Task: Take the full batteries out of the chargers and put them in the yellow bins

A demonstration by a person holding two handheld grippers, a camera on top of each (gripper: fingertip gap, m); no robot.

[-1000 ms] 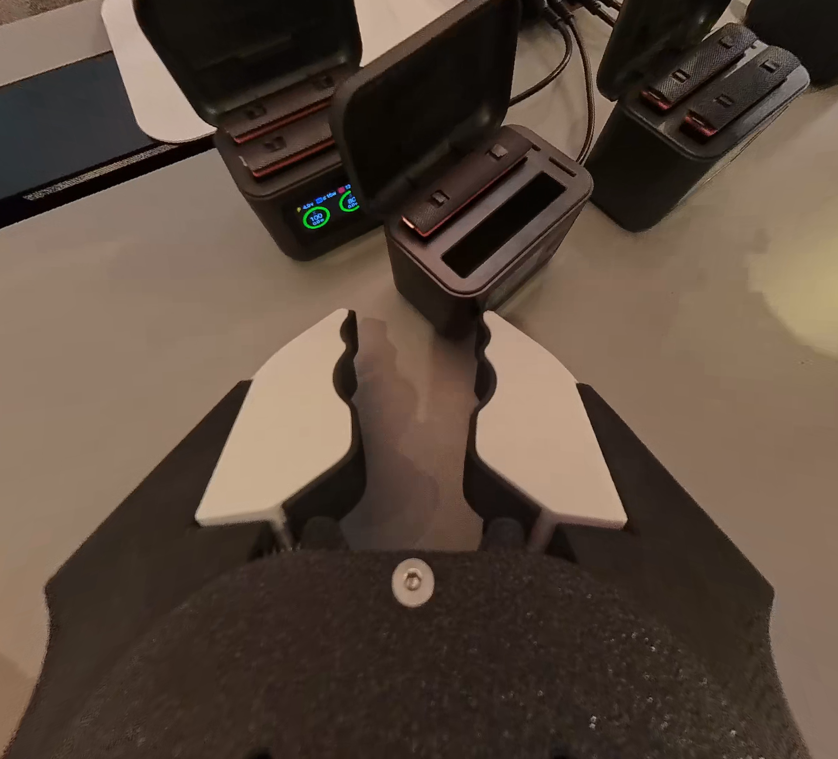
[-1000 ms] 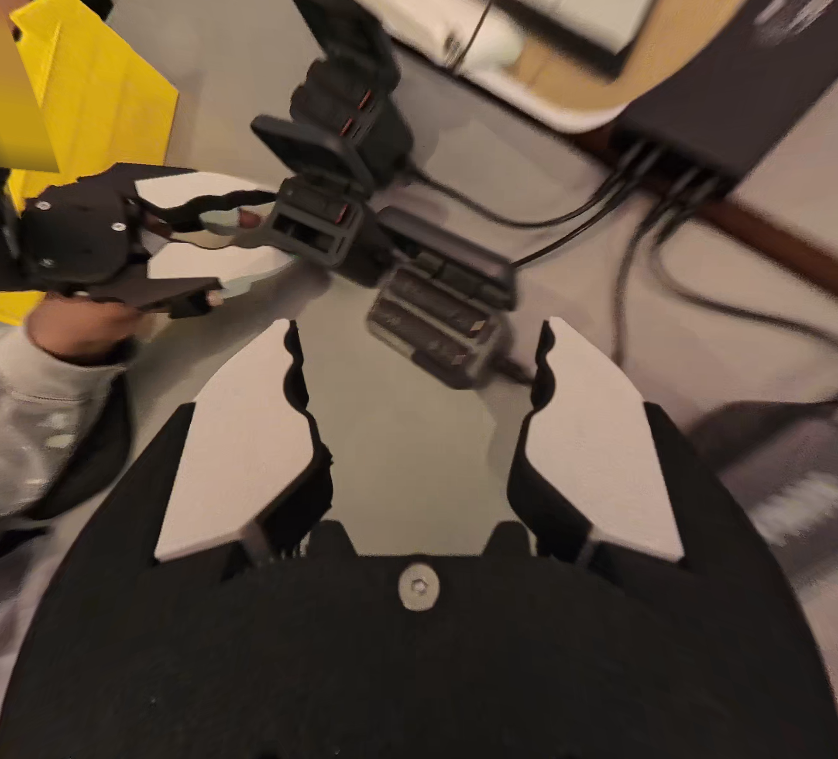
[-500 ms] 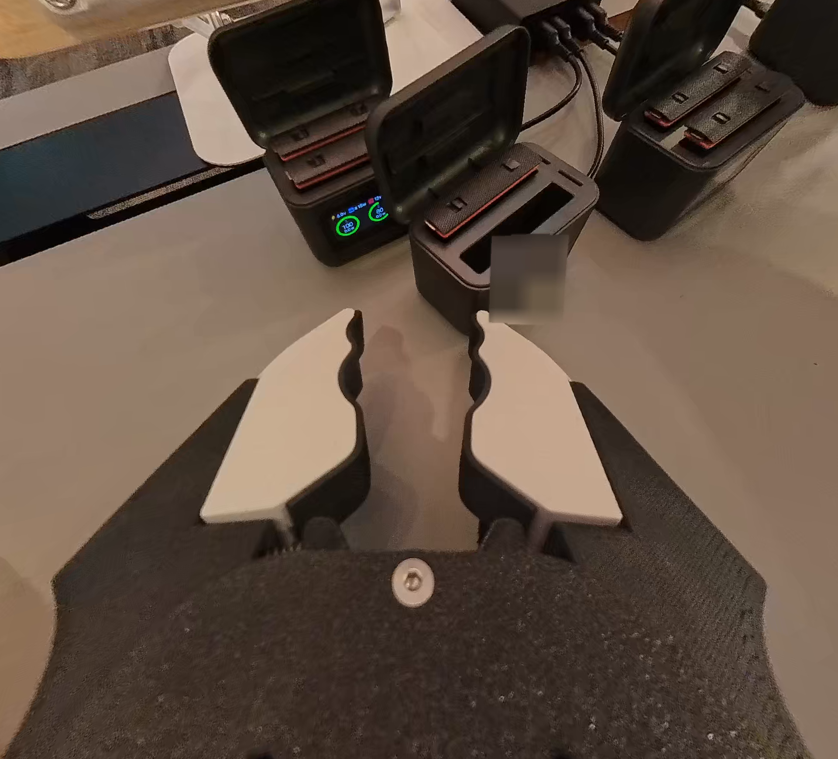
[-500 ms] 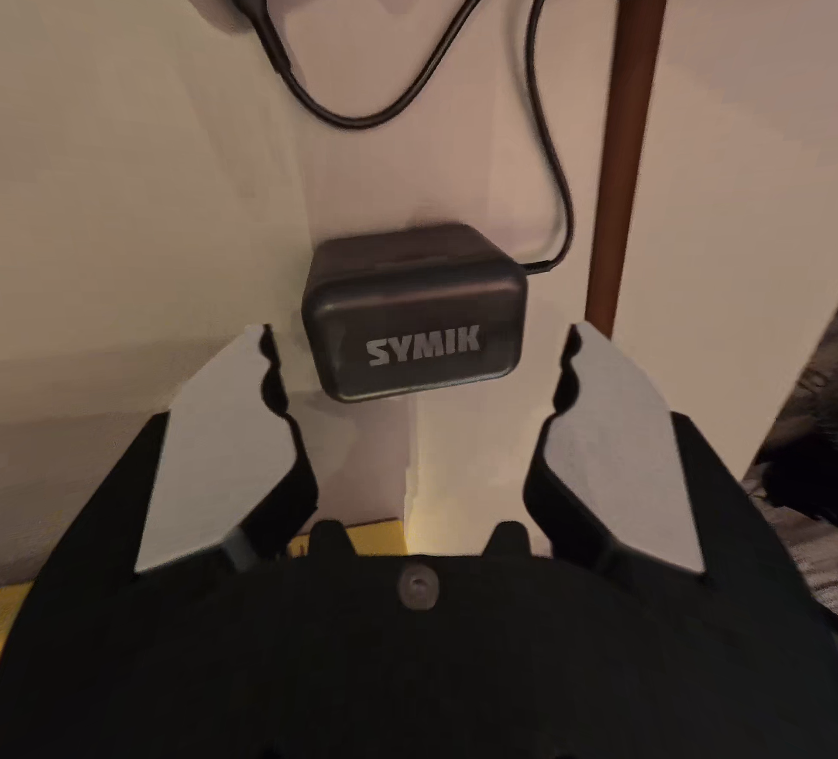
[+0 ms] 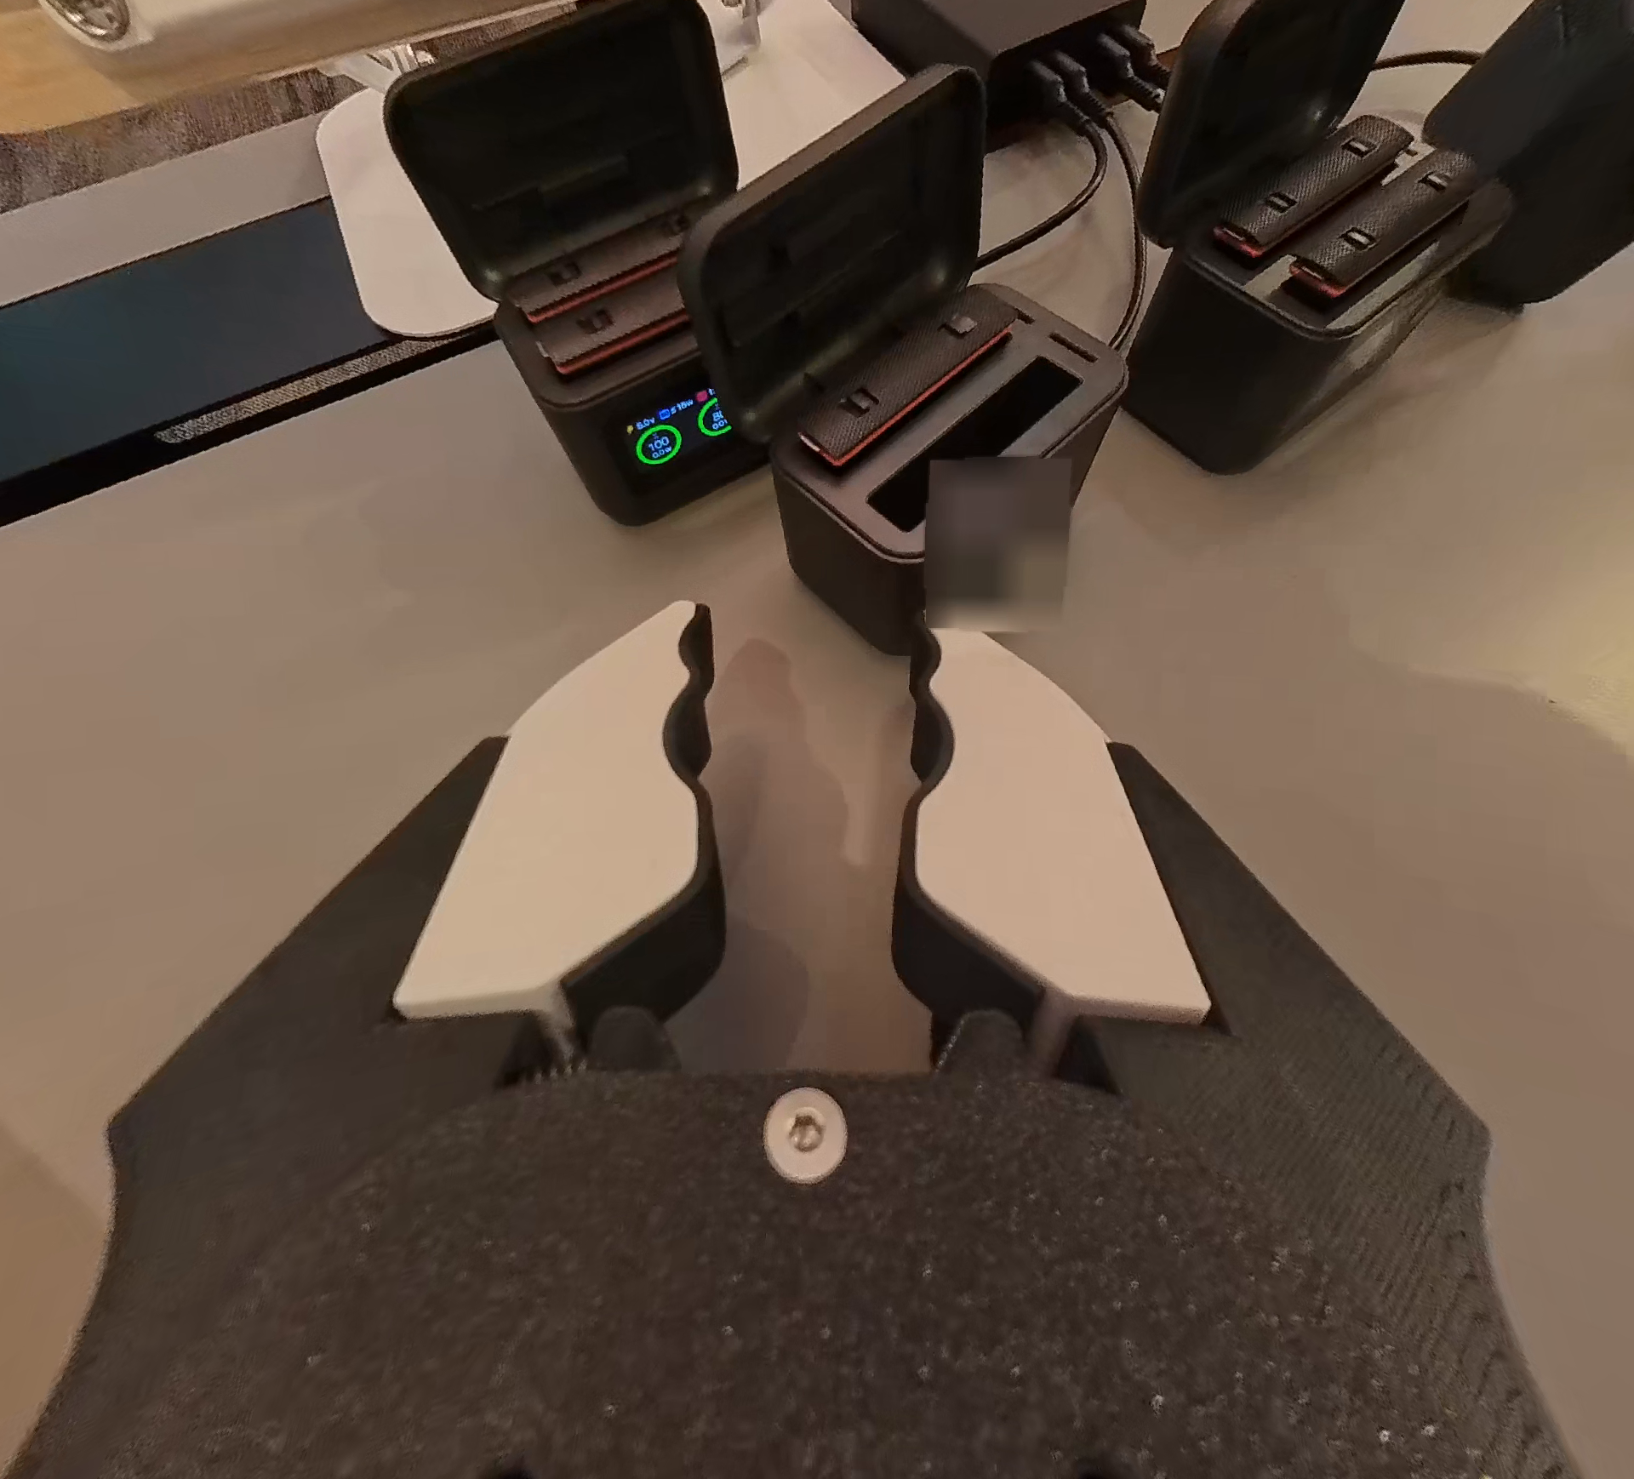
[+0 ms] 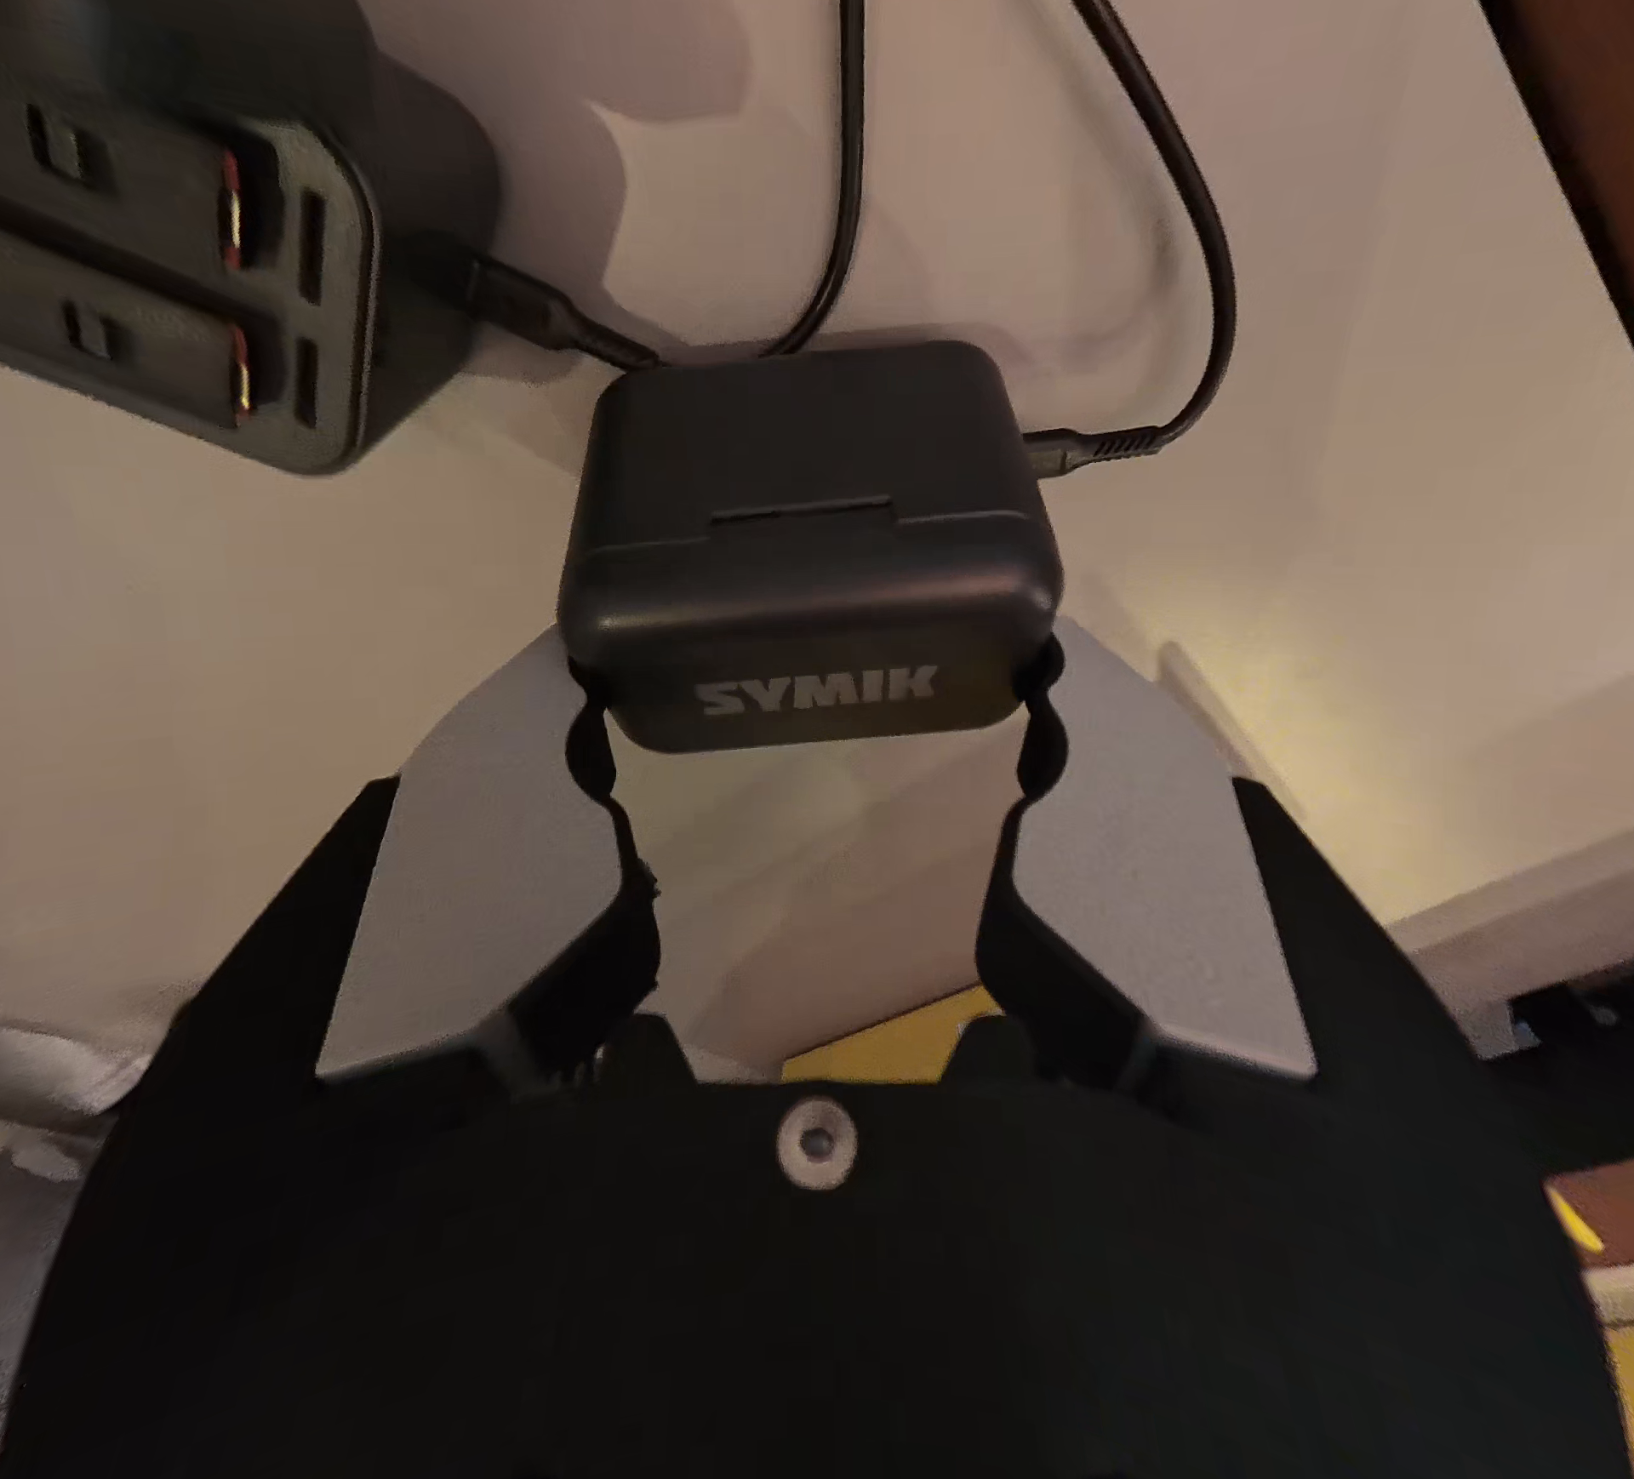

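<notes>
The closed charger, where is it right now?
In the right wrist view, the closed charger sits centre frame between the right gripper's fingertips, right of the open charger.

Black chargers (image 5: 937, 499); red-edged batteries (image 5: 902, 398); grey table (image 5: 309, 641).

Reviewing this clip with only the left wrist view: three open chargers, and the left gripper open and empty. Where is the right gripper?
Observer: The right gripper straddles a fourth charger, with its fingers flanking the two sides. I cannot tell whether they press on it.
Operator: Is it open like the others?
Observer: No, its lid is shut.
Operator: Is it plugged in?
Observer: Yes, a black cable enters its right side.
</notes>
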